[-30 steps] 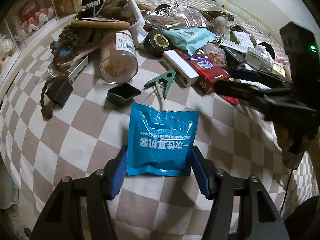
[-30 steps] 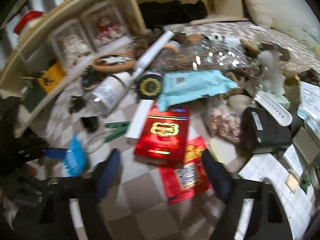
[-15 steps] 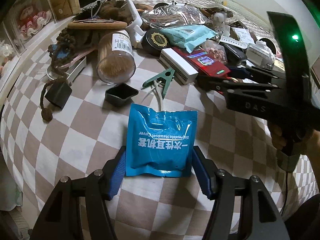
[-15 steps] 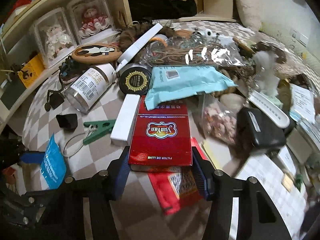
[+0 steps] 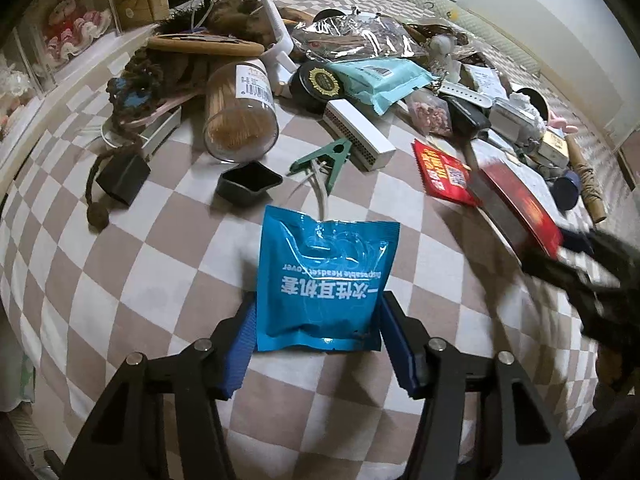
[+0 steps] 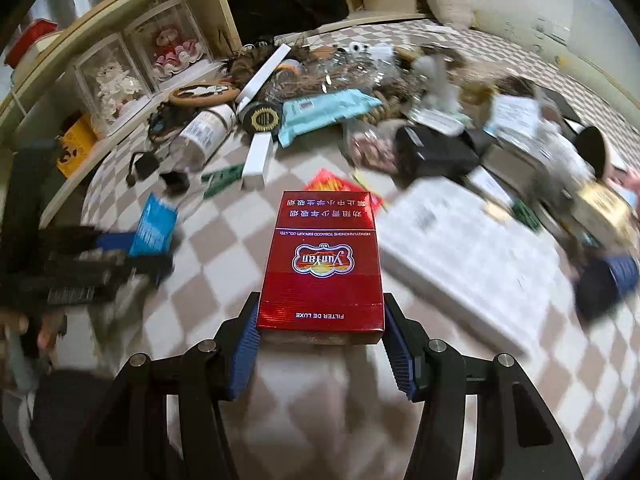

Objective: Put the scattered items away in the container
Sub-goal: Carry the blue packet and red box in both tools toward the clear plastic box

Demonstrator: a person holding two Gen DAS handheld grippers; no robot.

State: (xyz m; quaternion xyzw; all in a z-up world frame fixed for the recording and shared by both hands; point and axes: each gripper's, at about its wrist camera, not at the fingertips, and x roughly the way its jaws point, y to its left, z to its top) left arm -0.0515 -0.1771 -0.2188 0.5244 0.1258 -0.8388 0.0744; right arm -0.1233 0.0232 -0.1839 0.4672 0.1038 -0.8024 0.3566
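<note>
Both grippers loaded, container not in sight
Right gripper (image 6: pixel 320 334) clamps the red carton (image 6: pixel 322 268); left gripper (image 5: pixel 318 344) pinches the blue pouch (image 5: pixel 324 276), right of it; next, carry both to the container

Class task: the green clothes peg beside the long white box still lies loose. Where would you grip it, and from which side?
Grip the green clothes peg across its two flat arms, coming straight down from above. It lies flat on the checked cloth, and the white box blocks its far side.
</note>
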